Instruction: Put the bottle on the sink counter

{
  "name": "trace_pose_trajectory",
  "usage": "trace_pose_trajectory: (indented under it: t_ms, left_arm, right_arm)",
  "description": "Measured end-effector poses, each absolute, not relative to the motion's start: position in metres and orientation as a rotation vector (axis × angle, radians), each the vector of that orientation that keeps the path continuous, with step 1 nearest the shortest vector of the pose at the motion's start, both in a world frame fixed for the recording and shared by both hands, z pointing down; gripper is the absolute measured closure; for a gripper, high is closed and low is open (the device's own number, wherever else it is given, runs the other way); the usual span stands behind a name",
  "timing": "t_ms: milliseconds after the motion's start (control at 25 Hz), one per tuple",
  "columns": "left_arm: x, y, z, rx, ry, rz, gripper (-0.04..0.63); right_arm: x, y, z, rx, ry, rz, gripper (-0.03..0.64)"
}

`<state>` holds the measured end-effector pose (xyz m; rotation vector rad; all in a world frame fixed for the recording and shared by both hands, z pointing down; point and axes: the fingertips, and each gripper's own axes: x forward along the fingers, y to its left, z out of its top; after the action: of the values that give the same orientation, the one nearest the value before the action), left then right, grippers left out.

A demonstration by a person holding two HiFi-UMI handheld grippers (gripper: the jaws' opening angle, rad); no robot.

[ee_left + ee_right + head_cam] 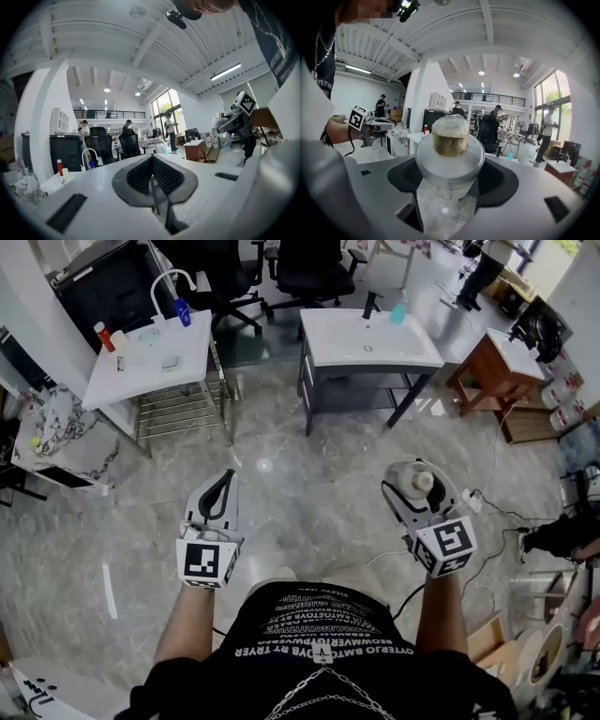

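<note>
The right claw [418,480] is clamped on a clear bottle [415,486] with a gold collar and a pale rounded cap. In the right gripper view the bottle [450,154] stands upright between the dark pads [499,183], its ribbed clear body filling the gap. The left claw [223,482] is closed on nothing; in the left gripper view its jaws meet tip to tip [152,164] with only a thin seam between them. Both claws are held out over the grey marble floor [309,484], the left at about 9 o'clock from the person and the right at about 3 o'clock, well apart from each other. Far ahead at 12 to 1 o'clock stands a dark-framed sink counter [412,354] with a teal bottle [398,312] at its back edge. At 10 to 11 o'clock a white sink counter [131,381] carries a curved white faucet [172,282] and a red-capped bottle [103,335]. The bottle in the right claw is well apart from both.
</note>
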<state>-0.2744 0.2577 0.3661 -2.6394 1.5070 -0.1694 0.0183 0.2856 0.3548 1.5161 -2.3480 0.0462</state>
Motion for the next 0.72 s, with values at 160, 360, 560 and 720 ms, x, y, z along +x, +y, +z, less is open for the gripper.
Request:
trace_pose_trajectory:
  t_ms: [160,360,560,720]
  left_arm:
    - [-0.274,0.245,0.374,-2.661,1.499,-0.172,0.589]
    - [-0.275,0.23,0.378,-2.655,1.501,-0.186,0.589]
    - [-0.266,0.206,0.378,-2.637,1.51,-0.207,0.589]
    - [-0.245,0.176,0.37,-2.628,1.478,-0.22,0.589]
  right_arm:
    - [0.014,0.274,0.354,1.513,-2.33,0.05,0.287]
    - [0.011,0.253,0.358,1.497,-2.335,0.035,0.287]
    - [0.016,0.226,0.367,1.465,-2.358,0.04,0.287]
    - [0.028,0.194,0.368,1.47,-2.378,0.041,0.287]
